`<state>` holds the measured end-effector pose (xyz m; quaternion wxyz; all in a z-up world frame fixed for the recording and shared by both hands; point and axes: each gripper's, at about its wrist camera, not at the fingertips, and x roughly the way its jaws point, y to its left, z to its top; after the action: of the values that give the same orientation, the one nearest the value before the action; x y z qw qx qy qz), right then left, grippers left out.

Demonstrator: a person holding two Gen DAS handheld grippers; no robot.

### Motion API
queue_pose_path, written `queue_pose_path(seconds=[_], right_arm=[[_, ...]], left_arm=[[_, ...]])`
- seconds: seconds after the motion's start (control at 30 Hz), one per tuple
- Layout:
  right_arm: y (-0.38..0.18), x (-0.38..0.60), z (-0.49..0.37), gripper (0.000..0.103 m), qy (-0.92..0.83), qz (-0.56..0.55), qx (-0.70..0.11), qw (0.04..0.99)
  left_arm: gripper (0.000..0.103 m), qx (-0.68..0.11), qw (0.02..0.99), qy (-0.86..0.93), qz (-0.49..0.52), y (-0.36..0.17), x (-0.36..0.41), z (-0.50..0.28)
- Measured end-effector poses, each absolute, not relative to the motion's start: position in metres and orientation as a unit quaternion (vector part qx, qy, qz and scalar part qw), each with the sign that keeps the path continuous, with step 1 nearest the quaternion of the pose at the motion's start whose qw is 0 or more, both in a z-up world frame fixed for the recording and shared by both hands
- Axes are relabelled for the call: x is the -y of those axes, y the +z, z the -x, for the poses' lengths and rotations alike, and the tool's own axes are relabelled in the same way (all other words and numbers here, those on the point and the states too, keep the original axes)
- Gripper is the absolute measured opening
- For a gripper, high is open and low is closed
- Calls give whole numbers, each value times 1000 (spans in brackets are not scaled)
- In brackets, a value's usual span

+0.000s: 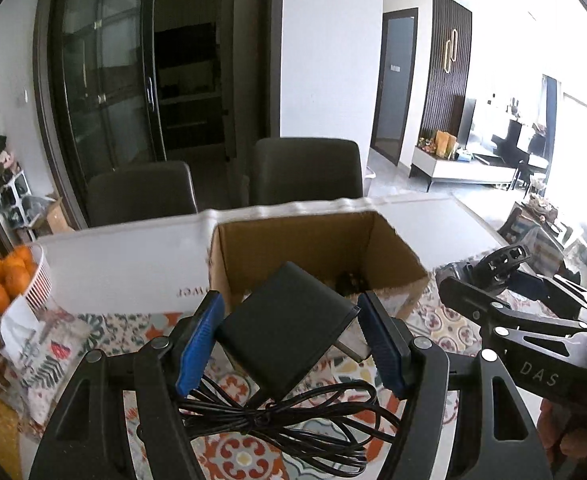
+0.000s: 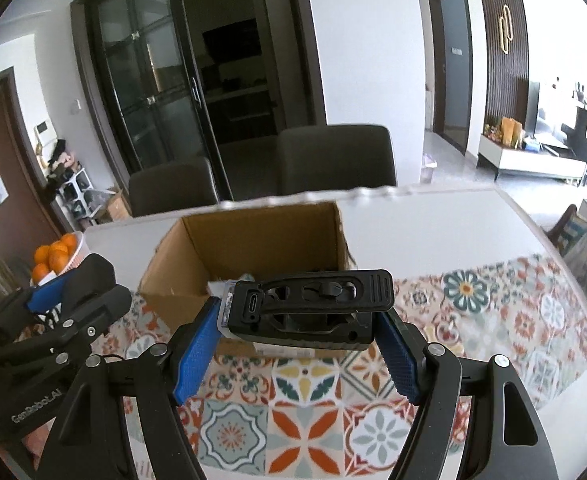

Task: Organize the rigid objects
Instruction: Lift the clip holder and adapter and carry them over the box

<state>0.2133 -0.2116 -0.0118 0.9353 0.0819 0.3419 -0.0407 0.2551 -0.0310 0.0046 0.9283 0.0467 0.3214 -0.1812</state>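
My left gripper (image 1: 289, 340) pinches a black adapter (image 1: 281, 328) between its blue pads (image 1: 199, 344), the block tilted with its metal plug end toward the right pad. Its bundled black cord (image 1: 289, 420) hangs below, over the patterned cloth (image 1: 245, 452). My right gripper (image 2: 297, 340) clamps a black clip device (image 2: 309, 308) crosswise between its pads (image 2: 197, 356); a USB-C port faces me at the device's left end, and a clip bar runs across its top.

Both loads hover just short of the open box (image 1: 317, 248), which stands on the cloth with its near wall right behind them. In the left view something small and dark lies on the box floor, too dim to make out. In the right view the box (image 2: 253, 240) sits straight ahead, with my left gripper (image 2: 53, 304) off to the side and apart from it.

Further left, a white basket (image 1: 39, 280) holds oranges (image 1: 7, 276). Behind the box a white board (image 1: 125, 264) stands along the table (image 2: 433, 232). Beyond the far edge are two dark chairs (image 1: 305, 172), then a glass-doored cabinet (image 1: 101, 80).
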Motion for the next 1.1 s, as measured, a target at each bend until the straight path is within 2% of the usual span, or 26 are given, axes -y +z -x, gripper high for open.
queue_pose_path(seconds=[0.53,0.77,1.1], right_arm=[[18,229,-270,74,-46,-68,-336,938],[15,230,-295,74,-41,-56,-356,932],[-7,232,-332,74,-37,-43,-405,912]], left_arm=[[68,-316,929,-180,-69,34,57,-310],[68,-331,925,-173,-76,30,65,-332],[68,-398,900,-168,-56,-3,68,-375]])
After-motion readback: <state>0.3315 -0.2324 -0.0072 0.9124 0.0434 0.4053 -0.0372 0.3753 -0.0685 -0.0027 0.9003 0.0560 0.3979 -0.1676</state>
